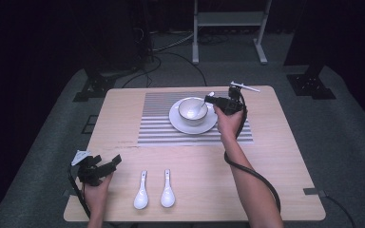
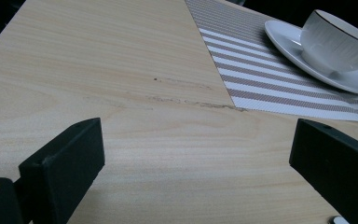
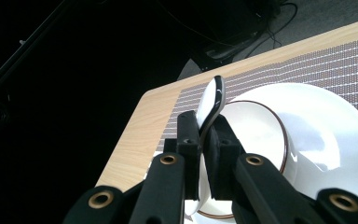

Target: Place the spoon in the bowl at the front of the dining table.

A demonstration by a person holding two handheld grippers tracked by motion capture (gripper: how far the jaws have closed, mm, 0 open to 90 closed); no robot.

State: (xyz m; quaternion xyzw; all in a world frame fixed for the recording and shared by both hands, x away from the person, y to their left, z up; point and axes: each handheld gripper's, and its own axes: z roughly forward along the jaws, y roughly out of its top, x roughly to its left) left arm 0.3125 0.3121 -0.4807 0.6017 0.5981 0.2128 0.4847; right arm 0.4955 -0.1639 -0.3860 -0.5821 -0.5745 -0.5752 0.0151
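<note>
White ceramic soup spoon (image 1: 202, 105) front and centre: its bowl end sits down inside the dark-rimmed bowl (image 1: 192, 110), its handle slanting up and out to the right, and the right gripper (image 1: 215, 100) has its jaws pinched tight on that handle. The right gripper view confirms it, with the handle (image 3: 213, 103) standing up between the two closed black jaws and the bowl's rim (image 3: 279, 125) just behind. Release hasn't come yet, so this looks like a placement in its closing stretch: spoon in, grip not yet let go.

Moving out, the bowl rests on a white saucer (image 1: 176, 121), and the saucer sits on a striped placemat (image 1: 154, 128) at the far middle of the wooden table (image 1: 275, 161).

Down at the near edge, two more white soup spoons (image 1: 141, 192) (image 1: 167, 190) lie side by side, handles pointing away, untouched. If they're bound for the bowl too, roughly a third of the job is done and two pickups remain.

Left gripper (image 1: 108, 165) rests at the near left corner, jaws spread wide, nothing between them. From its own camera you get bare wood between the jaws, with the placemat's edge (image 2: 242, 70) and the saucer (image 2: 289, 44) well off ahead.
</note>
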